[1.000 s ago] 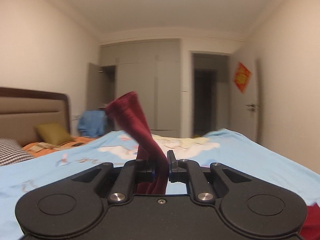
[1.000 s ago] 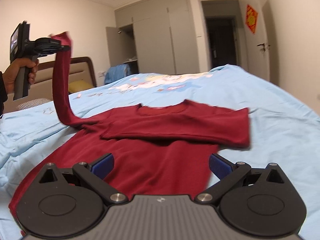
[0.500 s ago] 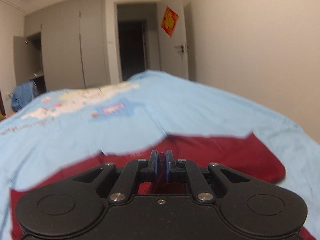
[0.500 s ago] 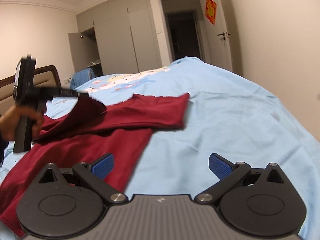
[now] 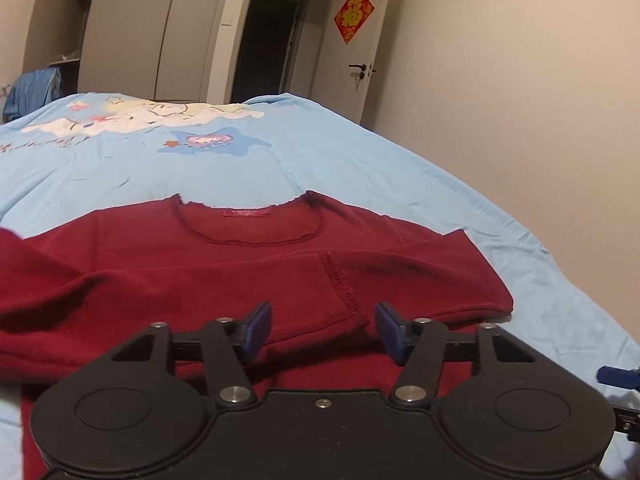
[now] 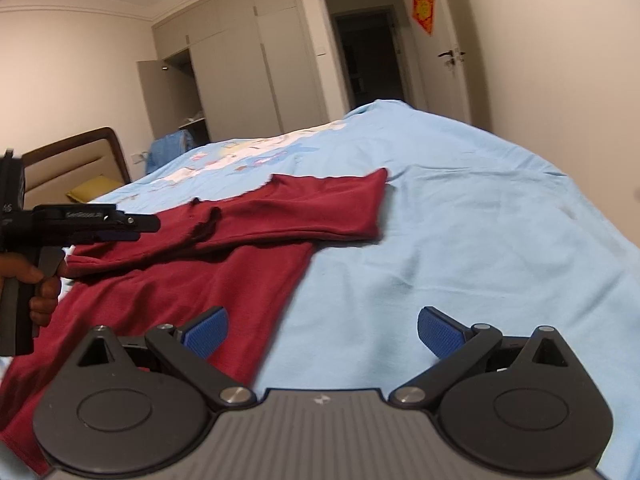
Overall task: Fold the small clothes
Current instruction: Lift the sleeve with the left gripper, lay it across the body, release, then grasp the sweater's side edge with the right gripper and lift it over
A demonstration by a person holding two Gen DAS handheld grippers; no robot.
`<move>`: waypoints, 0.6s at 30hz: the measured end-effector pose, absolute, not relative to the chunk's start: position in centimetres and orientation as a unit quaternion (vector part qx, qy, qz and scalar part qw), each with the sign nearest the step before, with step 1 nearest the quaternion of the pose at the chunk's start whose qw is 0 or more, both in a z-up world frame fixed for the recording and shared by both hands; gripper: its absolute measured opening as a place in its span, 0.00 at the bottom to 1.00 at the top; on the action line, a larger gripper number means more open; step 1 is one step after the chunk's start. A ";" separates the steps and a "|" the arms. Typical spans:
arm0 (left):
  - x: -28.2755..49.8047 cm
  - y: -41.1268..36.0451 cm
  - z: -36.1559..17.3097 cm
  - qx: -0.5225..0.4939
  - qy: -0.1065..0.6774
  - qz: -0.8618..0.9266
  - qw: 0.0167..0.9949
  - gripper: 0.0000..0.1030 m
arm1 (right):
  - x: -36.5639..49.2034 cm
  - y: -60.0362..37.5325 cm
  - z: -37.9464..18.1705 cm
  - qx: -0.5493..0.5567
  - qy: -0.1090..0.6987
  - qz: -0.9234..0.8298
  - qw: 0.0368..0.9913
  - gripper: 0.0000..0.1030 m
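A dark red long-sleeved top [image 5: 248,264] lies flat on the light blue bedspread [image 5: 360,168], neckline toward the far end. Both sleeves are folded across the chest; the left sleeve's cuff [image 5: 344,296] lies just ahead of my left gripper [image 5: 322,330], which is open and low over the cloth. In the right wrist view the top [image 6: 224,256] spreads to the left, and my right gripper [image 6: 322,336] is open above its right edge and the bare sheet, holding nothing. The left gripper [image 6: 120,226] shows there too, held by a hand [image 6: 32,280].
The bed's right edge runs beside a beige wall [image 5: 520,100]. A door [image 5: 360,60] and dark doorway [image 5: 268,48] stand past the bed's far end, with wardrobes [image 6: 240,72]. A headboard [image 6: 76,160], a yellow pillow [image 6: 92,192] and blue clothing [image 6: 168,148] are at the far left.
My left gripper carried the raised sleeve down across the chest and let it go, its jaws now open. The right gripper swung right, staying open.
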State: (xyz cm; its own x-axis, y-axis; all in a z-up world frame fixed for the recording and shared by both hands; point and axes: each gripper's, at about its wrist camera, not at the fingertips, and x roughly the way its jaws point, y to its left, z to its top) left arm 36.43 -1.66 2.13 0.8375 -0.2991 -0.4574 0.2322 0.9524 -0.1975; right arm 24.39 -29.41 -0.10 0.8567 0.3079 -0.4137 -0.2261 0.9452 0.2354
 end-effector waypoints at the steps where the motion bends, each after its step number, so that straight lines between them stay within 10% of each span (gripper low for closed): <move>1: 35.9 -1.0 2.4 -0.071 0.248 -0.133 0.957 0.69 | 24.7 -29.1 0.1 0.093 0.229 0.147 0.958 1.00; 10: 31.2 7.1 2.8 -0.038 0.246 -0.015 0.969 0.85 | 31.0 -22.6 2.8 0.096 0.236 0.258 0.932 0.99; 18: 29.2 13.8 1.3 -0.015 0.265 0.067 0.962 0.86 | 40.2 -15.7 3.1 0.080 0.289 0.272 0.914 0.71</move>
State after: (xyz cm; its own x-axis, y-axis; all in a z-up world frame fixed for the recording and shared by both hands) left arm 29.24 13.83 1.34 0.8500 0.1213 -0.5127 -0.1375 0.9905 0.0065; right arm 40.23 -15.71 3.14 0.6842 0.5446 -0.4852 -0.4515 0.8387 0.3047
